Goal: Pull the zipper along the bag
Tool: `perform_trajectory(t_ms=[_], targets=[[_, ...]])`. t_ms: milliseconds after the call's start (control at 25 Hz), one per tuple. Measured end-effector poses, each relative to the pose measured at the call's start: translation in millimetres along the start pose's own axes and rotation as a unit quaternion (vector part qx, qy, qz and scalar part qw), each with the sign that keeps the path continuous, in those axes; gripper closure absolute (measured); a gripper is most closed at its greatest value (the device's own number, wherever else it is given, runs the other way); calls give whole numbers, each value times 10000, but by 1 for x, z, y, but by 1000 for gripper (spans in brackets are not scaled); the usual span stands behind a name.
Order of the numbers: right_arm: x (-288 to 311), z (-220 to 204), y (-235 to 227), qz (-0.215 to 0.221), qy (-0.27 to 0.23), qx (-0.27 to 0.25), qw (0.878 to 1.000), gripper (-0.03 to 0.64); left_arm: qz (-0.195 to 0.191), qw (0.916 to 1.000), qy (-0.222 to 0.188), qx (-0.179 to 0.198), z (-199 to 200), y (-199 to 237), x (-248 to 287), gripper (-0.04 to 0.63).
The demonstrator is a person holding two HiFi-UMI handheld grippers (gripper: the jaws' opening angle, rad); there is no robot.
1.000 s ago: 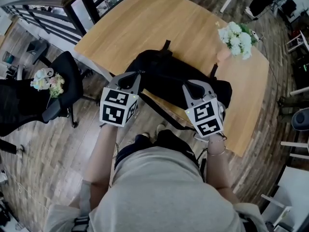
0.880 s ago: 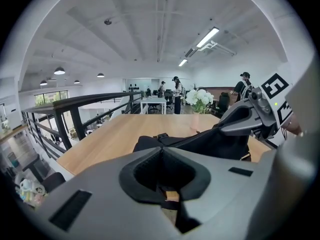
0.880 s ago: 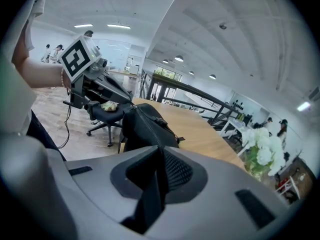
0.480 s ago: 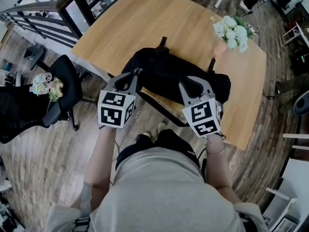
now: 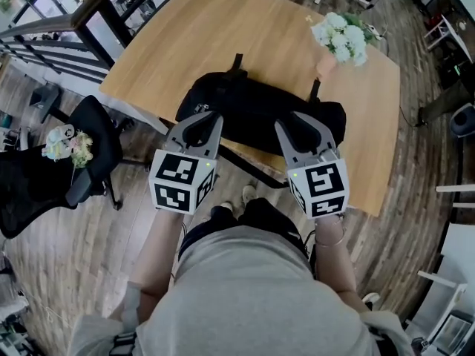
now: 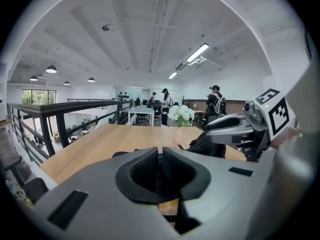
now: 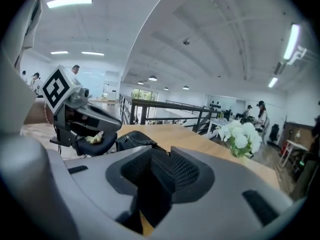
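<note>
The black fabric bag (image 5: 260,113) lay crosswise just beyond both; my left gripper (image 5: 199,117) was closed, my right gripper (image 5: 300,122) was opening, nothing between its jaws.

The bag (image 5: 260,110) is plain black, and the table (image 5: 215,35) is pale honey-coloured wood with a fine straight grain. The flowers (image 5: 338,34) are white with green leaves above a pinkish vase (image 5: 325,64). The office chair (image 5: 93,136) is black and the floor (image 5: 89,221) shows grey-brown planks.
</note>
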State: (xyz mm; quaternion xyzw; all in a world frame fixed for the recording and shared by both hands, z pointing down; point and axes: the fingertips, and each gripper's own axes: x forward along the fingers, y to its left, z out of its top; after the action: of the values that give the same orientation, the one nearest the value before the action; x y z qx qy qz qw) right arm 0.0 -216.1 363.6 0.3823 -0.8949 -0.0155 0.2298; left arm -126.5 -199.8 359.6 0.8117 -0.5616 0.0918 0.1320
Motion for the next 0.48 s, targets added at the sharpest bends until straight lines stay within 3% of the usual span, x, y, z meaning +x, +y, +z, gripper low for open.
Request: perform_trajectory(t_ms=[160,360,480], targets=[[-14,-4,9,35,-130,428,9990,489,-228,9997,-103,-23,4,-20,4,574],[-30,-12,16,210,-260,1125,9931,539,-704,9975,-71,62,-2,-51,8,574],[-38,-19,18,155,-294,1165,9926,577,-921,9957,13,103,-8,-68,10,574]])
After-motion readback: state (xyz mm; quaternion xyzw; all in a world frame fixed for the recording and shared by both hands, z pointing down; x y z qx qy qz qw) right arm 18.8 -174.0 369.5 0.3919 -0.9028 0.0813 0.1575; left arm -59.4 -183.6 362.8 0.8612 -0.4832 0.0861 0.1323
